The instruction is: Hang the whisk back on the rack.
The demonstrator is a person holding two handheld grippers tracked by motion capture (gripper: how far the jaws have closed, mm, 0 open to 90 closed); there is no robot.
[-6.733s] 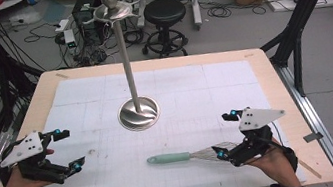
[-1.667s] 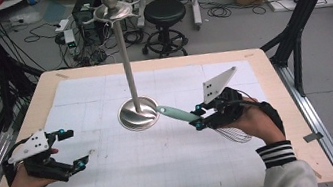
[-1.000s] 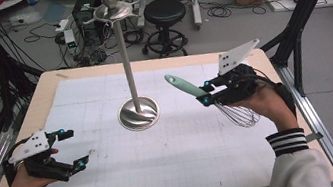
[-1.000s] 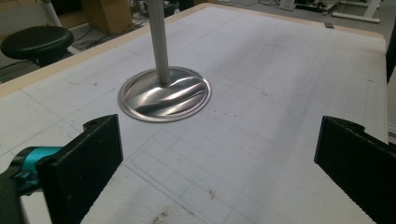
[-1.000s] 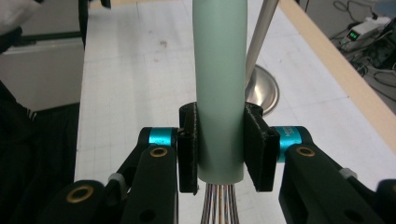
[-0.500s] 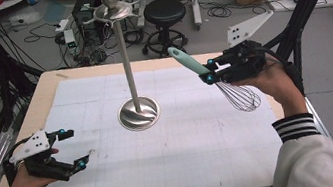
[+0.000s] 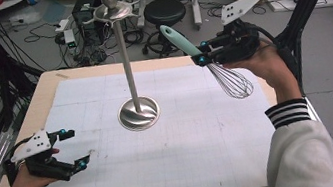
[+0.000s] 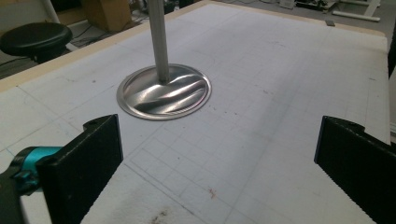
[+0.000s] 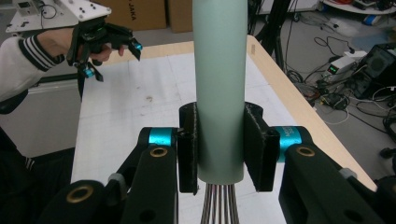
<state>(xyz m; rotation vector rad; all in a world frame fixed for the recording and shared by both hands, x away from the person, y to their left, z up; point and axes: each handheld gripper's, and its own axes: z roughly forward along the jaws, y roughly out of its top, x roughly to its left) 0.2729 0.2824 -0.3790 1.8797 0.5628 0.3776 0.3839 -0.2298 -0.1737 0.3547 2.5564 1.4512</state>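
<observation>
A whisk with a pale green handle (image 7: 180,39) and wire loops (image 7: 230,81) hangs in the air over the table's far right, handle tilted up and to the left, wires down. My right gripper (image 7: 199,58) is shut on the handle's lower end; in the right gripper view both pads clamp the handle (image 9: 219,88). A tall metal stand (image 7: 124,54) with a round base (image 7: 139,114) and hooked top (image 7: 111,8) rises at the table's middle. My left gripper (image 7: 73,148) rests open at the near left corner, its black fingers (image 8: 84,163) wide apart, facing the stand's base (image 8: 163,91).
A white grid mat (image 7: 172,143) covers the wooden table (image 7: 41,98). Beyond the far edge stand a black stool (image 7: 164,10), cables and boxes on the floor. Black frame posts (image 7: 302,6) flank the right side.
My right gripper has lifted the whisk higher and farther back from above the mat, the handle now reaching toward the stand's top. The left gripper has stayed put.
</observation>
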